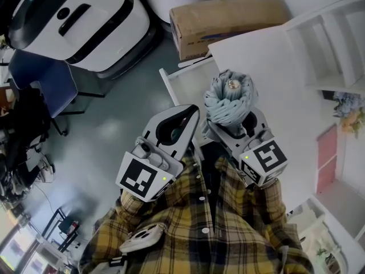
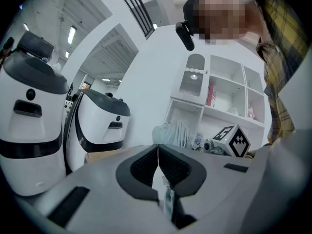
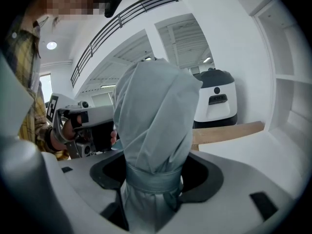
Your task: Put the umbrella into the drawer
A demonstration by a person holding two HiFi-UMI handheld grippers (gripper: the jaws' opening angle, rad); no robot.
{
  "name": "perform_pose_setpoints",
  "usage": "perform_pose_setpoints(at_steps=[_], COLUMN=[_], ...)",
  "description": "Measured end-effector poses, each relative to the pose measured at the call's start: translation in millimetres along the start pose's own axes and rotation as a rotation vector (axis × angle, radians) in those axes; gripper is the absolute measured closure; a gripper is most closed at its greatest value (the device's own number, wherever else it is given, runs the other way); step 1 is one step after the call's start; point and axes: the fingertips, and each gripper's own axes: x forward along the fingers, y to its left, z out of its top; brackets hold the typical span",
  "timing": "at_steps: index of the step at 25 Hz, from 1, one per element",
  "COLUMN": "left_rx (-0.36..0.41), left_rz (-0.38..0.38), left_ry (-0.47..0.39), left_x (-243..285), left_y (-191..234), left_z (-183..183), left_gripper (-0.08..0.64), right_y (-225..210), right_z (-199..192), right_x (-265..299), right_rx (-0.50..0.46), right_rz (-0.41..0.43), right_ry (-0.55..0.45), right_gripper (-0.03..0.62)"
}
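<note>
Ahead of the left gripper [image 1: 183, 124] spreads a grey floor [image 1: 114, 130], where large white-and-black machines [image 1: 74, 21] stand with a cardboard box [image 1: 228, 21] just beside them. A blue chair [image 1: 43, 81] sits well off to its left. Right of the right gripper [image 1: 231, 131] rises a white shelf unit [image 1: 333, 36]. Strip lights [image 2: 71, 34] glow overhead.
</note>
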Motion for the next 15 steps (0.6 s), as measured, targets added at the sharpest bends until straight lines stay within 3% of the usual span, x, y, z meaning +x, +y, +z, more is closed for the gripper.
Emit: perform_pose_setpoints(at_steps=[10, 15], left_rx=[-0.016, -0.038], left_rz=[0.002, -0.003], left_ry=[0.013, 0.076], left_x=[5.4, 5.3], left_y=[16.0, 15.8], left_z=[-27.1, -53.1], left_gripper=[0.537, 0.537], right_y=[-17.6, -25.5], right_z=[-42.0, -68.5], right_x=[36.4, 55.4], right_rx=[0.063, 0.096], right_rz=[-0.012, -0.017], right_ry=[0.059, 0.104], right_gripper=[0.278, 0.278])
